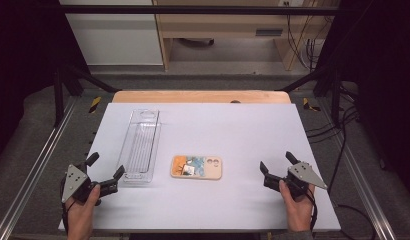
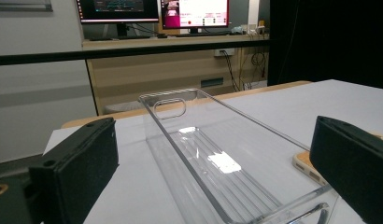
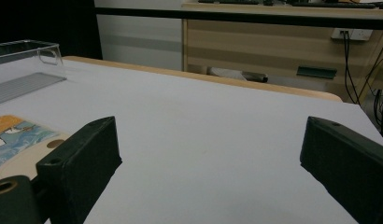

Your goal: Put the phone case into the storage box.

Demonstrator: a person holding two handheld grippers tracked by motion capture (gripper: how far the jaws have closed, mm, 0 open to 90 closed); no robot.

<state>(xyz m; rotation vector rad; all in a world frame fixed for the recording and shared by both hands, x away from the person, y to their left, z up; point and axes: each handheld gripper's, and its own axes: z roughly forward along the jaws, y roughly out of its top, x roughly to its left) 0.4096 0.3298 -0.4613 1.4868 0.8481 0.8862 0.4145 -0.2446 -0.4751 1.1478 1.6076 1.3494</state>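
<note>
Nearest to the camera, both of my tools rest low at the near edge of the bench (image 1: 253,210): the left tool (image 1: 106,171) just in front of the clear tray (image 1: 141,145), the right tool (image 1: 277,168) well to the right of the phone case (image 1: 196,167). Each one stands wide open and holds nothing; in both gripper views the two black jaws are far apart with only bench surface or tray between them.

The phone case lies flat, printed side up, in the middle of the near half, just beside the tray's right wall but apart from it. The tray lies lengthwise, running away from me, its near end close to the left tool.

My worry is the tray: it is light and transparent, so its near rim (image 2: 292,207) is hard to read, and a forward push of the left tool could slide it or knock it onto the case. The case is thin and flat, so a jaw may scrape the bench or skid it away. I think the left tool's right jaw is already very near the tray corner, but the view is not sure.

Open room is wide on the right and far side; the near edge is close to both hands.
</note>
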